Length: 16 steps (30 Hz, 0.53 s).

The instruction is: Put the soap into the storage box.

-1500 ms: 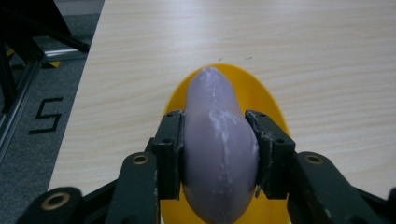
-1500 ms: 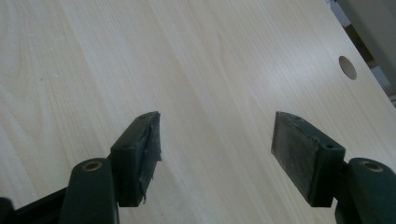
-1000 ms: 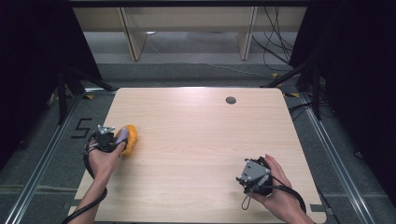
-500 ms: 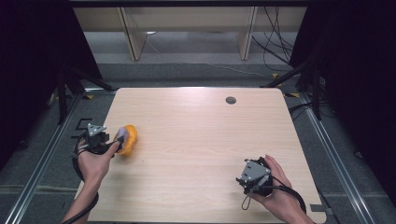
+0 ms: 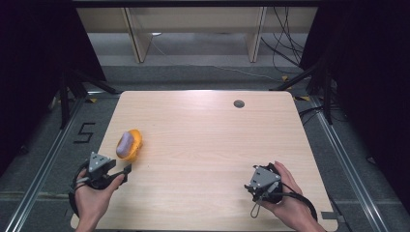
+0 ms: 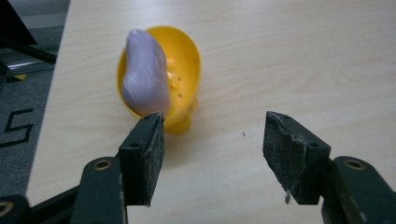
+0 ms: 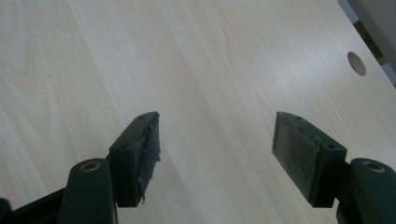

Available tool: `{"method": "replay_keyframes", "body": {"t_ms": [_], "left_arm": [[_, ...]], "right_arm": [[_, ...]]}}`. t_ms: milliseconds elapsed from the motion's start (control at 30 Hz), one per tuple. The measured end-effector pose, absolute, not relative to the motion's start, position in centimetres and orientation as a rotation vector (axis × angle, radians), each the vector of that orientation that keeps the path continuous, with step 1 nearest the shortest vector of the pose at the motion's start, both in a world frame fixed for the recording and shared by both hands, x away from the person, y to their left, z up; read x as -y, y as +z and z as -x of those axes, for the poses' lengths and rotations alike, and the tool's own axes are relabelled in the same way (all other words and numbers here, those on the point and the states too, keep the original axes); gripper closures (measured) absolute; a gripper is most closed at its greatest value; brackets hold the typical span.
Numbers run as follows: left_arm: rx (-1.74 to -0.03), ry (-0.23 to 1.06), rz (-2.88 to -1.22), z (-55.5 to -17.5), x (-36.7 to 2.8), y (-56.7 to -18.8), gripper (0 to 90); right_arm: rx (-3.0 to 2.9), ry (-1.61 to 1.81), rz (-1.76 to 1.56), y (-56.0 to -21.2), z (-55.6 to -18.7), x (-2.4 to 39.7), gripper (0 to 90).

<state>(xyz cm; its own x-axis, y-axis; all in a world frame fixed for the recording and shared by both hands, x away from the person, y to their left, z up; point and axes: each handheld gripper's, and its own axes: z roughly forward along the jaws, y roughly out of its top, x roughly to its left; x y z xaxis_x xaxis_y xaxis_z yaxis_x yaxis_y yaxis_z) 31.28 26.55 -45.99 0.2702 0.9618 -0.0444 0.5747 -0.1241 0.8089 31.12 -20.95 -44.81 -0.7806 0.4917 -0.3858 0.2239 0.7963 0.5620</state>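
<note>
A yellow bowl (image 5: pixel 136 143) lies tipped on its side near the table's left edge, with a pale lilac lump (image 5: pixel 125 142) resting in it. In the left gripper view the bowl (image 6: pixel 184 70) and the lump (image 6: pixel 142 74) lie just beyond the jaw tips. My left gripper (image 5: pixel 124 172) sits a little nearer than the bowl and apart from it. Its jaws have just been opening and nothing is between them (image 6: pixel 212 154). My right gripper (image 5: pixel 256 186) rests at the near right, open (image 7: pixel 215 154) over bare wood.
The light wooden table (image 5: pixel 203 145) has a round cable hole (image 5: pixel 239 103) at the far right, also seen in the right gripper view (image 7: pixel 357 63). Dark floor with a painted "5" (image 5: pixel 84 131) lies to the left. Shelf legs stand beyond the far edge.
The left gripper let go of the yellow bowl, opened, and drew back toward the table's near left edge. The bowl stays in place. The right gripper has not moved.
</note>
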Motion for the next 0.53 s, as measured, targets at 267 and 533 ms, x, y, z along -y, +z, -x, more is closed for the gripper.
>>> {"method": "replay_keyframes", "body": {"t_ms": [267,533], "left_arm": [[-1.344,0.635,-1.785,-28.9,-25.8,-48.9,38.9],[-1.343,0.594,-1.803,-29.0,-25.4,-50.0,39.4]], "right_arm": [[-2.467,0.687,-0.505,-45.0,-31.3,21.1,32.9],[-2.468,0.727,-0.527,-45.7,-31.2,21.3,33.4]]}}
